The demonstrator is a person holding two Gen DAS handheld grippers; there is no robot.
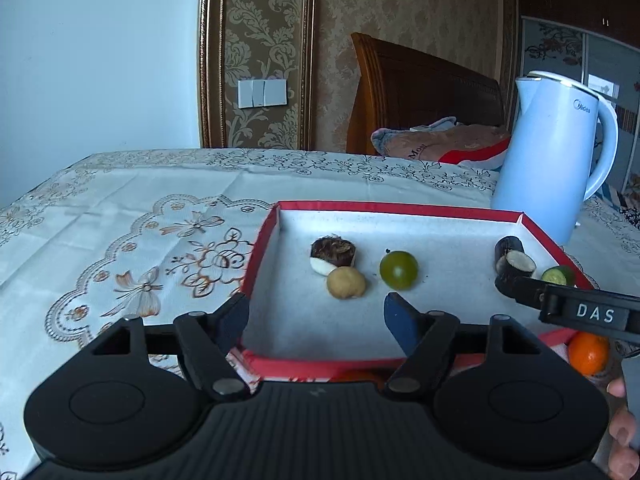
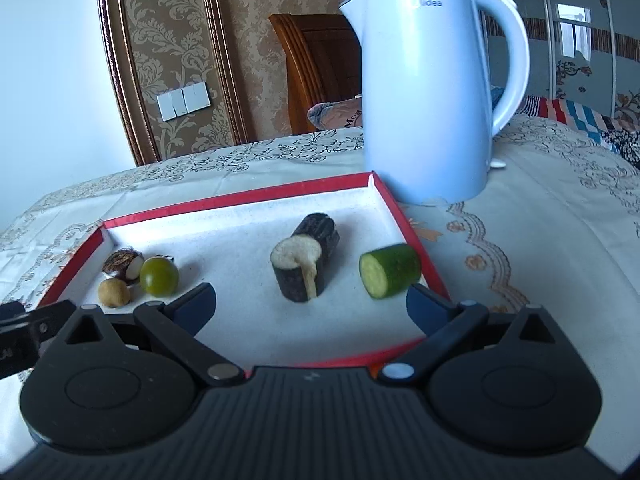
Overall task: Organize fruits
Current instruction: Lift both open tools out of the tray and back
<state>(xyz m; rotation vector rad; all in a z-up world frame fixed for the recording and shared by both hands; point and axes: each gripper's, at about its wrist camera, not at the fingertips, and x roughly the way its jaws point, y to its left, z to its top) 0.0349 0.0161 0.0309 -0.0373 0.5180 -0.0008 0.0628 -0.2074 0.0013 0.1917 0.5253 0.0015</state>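
A red-rimmed tray (image 1: 262, 236) (image 2: 404, 208) with a white floor holds a green round fruit (image 1: 399, 270) (image 2: 159, 276), a small tan fruit (image 1: 346, 283) (image 2: 114, 293), a brown hairy piece (image 1: 333, 254) (image 2: 122, 264), two dark sugarcane pieces (image 1: 512, 262) (image 2: 306, 262) and a cucumber piece (image 1: 558, 276) (image 2: 390, 270). My left gripper (image 1: 316, 320) is open and empty over the tray's near left part. My right gripper (image 2: 312, 300) is open and empty in front of the sugarcane. An orange (image 1: 588, 352) lies outside the tray at the near right.
A pale blue kettle (image 1: 554, 152) (image 2: 428, 92) stands just behind the tray's far right corner. The table has a patterned cloth (image 1: 140, 220). A wooden headboard (image 1: 420, 92) and bedding lie beyond the table. A hand (image 1: 622, 432) shows at the right edge.
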